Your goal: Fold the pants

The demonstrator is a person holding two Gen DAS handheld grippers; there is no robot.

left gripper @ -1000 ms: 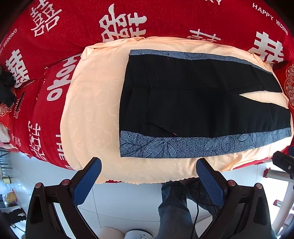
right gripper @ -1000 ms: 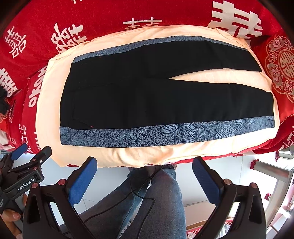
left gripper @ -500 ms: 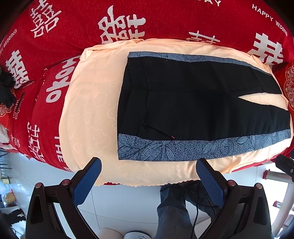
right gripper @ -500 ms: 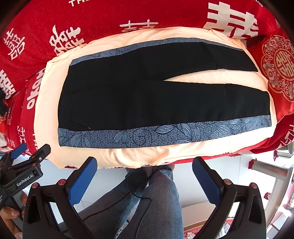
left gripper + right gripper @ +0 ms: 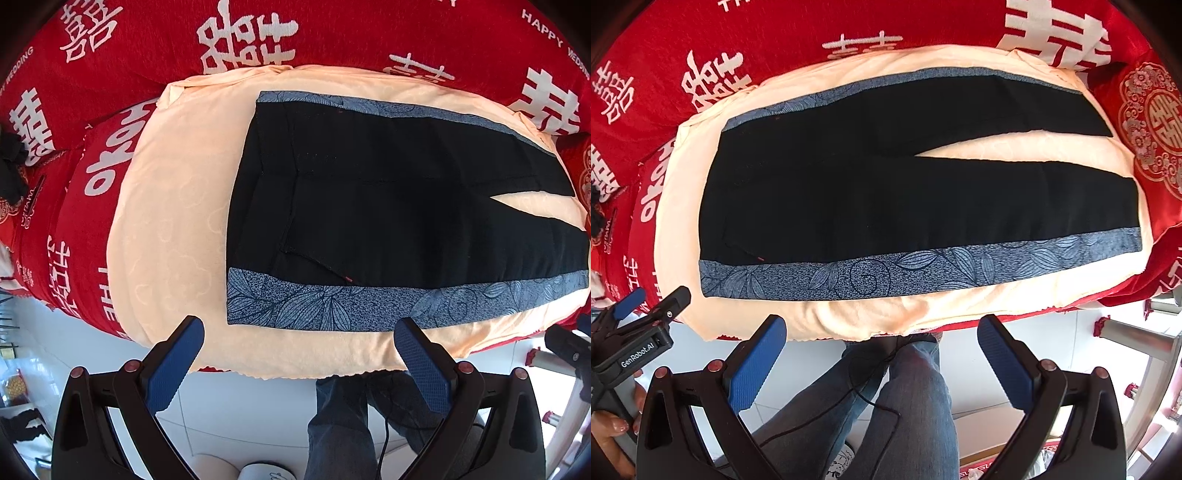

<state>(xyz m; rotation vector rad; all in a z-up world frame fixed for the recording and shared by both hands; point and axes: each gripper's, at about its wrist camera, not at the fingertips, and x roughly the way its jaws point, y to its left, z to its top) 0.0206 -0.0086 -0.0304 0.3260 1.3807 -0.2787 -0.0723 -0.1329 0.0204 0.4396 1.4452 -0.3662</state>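
L fingers [image 5: 299,339]: spread wide, nothing held; hung just short of the near edge of the cloth [image 5: 170,221], above the floor.
R fingers [image 5: 882,338]: also spread wide, empty; same stand-off at the near edge, person's legs [image 5: 905,398] seen below.
Pants [image 5: 886,192]: laid flat on the peach cloth over the red cover [image 5: 701,44]; black w/ grey leaf-print side bands; unfolded, legs split in a narrow V.
Long axis: crosswise to both pairs of fingers; waist to the L, hems to the R.
Near band [image 5: 905,269]: the closest part of the pants, straight ahead of both grippers, not yet touched.
Nearer gripper: L is set opposite the waist corner [image 5: 236,295]; R opposite mid-leg; hems lie further R of it.
Judged next: near band to be pinched by both and carried over to the far band.
Vs 1.0 s ago: pants are seen larger and lower in both views, so both grippers have been brought closer; opening unchanged.
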